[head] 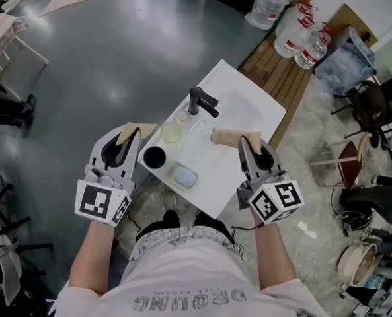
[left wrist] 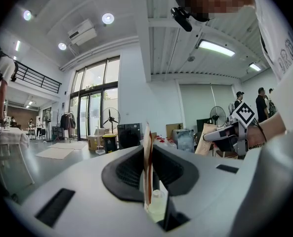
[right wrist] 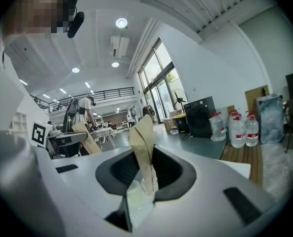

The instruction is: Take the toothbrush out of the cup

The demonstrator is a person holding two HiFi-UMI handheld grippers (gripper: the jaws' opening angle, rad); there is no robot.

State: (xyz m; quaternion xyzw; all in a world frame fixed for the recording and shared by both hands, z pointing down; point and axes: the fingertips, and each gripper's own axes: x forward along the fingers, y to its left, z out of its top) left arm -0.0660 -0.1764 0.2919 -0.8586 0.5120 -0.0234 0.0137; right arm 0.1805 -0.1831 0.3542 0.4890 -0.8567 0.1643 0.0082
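Observation:
Two cups stand at the left of the white washbasin (head: 245, 114): a black cup (head: 154, 157) near the front corner and a clear glass cup (head: 171, 133) behind it. I cannot make out a toothbrush in either. My left gripper (head: 131, 135) hovers just left of the black cup, its tan pads (left wrist: 147, 157) pressed together on nothing. Over the basin's right side my right gripper (head: 230, 137) is held the same way, with pads (right wrist: 142, 152) meeting at the tip and nothing between them. Both gripper views look level across the room, above the basin.
A black faucet (head: 199, 102) rises at the basin's back. A pale blue soap dish (head: 183, 176) lies by the front edge. Water bottles (head: 295, 25) and a wooden pallet (head: 281, 71) are behind to the right; chairs and clutter (head: 361, 144) stand at the far right.

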